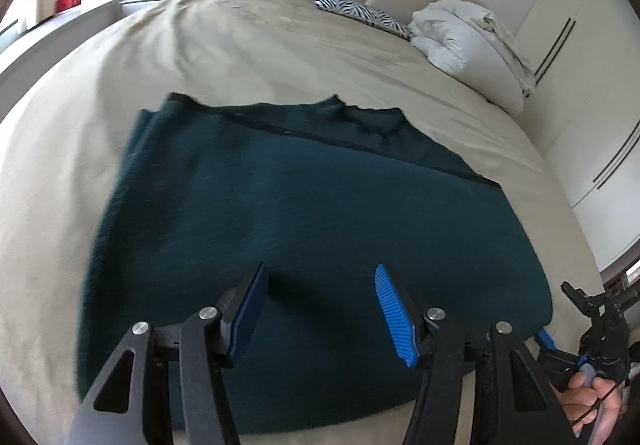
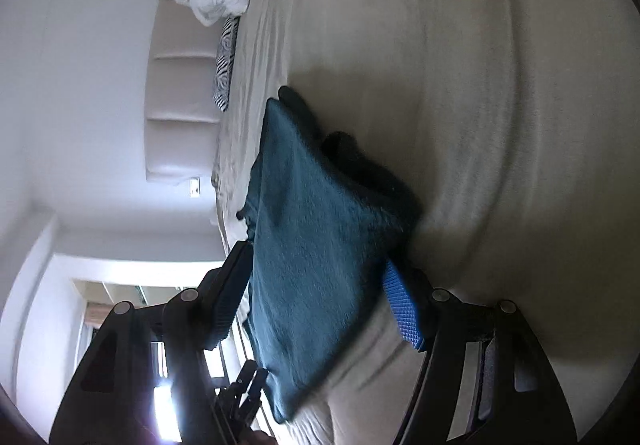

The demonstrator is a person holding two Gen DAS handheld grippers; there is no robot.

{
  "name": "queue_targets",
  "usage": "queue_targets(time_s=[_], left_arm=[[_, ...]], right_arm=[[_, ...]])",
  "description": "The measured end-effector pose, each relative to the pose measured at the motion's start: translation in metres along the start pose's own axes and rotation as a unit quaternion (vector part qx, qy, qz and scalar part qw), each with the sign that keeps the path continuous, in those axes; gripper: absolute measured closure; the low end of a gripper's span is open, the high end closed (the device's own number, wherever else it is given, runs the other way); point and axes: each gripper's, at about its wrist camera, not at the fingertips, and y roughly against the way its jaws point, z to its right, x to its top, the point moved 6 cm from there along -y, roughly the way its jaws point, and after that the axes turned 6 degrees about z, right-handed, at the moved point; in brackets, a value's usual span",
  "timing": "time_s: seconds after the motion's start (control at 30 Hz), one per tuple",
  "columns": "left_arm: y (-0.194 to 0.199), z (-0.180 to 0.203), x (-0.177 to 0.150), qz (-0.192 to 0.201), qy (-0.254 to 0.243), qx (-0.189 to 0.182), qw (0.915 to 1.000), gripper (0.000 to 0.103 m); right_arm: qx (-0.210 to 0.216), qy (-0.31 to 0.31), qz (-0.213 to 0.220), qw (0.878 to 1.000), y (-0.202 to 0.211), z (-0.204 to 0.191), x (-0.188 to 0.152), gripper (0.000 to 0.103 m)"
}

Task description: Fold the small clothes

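Left wrist view: left gripper (image 1: 318, 301) hovered low over dark teal garment (image 1: 304, 229), jaws spread wide, nothing between ribbed blue pads (image 1: 394, 317). Garment lay folded flat on beige bedsheet (image 1: 280, 57); heathered knit, dark seam running diagonally. Only here: right gripper (image 1: 546, 341) at garment's near right corner, jaw state unclear. Zebra-print pillow (image 1: 362, 13), crumpled white duvet (image 1: 460, 37) by padded headboard.

Right wrist view: camera rolled sideways. Right gripper (image 2: 316, 285) jaws apart, garment (image 2: 312, 237) edge between them, contact unclear.
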Motion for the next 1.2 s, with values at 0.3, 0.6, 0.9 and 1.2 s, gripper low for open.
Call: queue_targets(time_s=[0.3,0.6,0.9,1.2], left_arm=[[-0.01,0.012,0.003,-0.006,-0.001,-0.009,0.9999,0.044],[-0.011,0.013,0.008,-0.004,0.002,-0.014,0.9999,0.044],[-0.021,0.022,0.01,-0.008,-0.006,-0.021,0.9997,0.044],[-0.036,0.018,0.01,-0.018,0.005,-0.03,0.9994,0.044]], right_arm=[[-0.061,-0.026,0.005,0.998,0.015,0.004,-0.003,0.046],[0.005,-0.046,0.001,0.999,-0.021,-0.009,0.003,0.044],[-0.006,-0.001,0.013,1.0,-0.034,-0.02,0.004,0.046],[-0.004,0.031,0.029,0.999,-0.07,-0.041,0.022,0.06]])
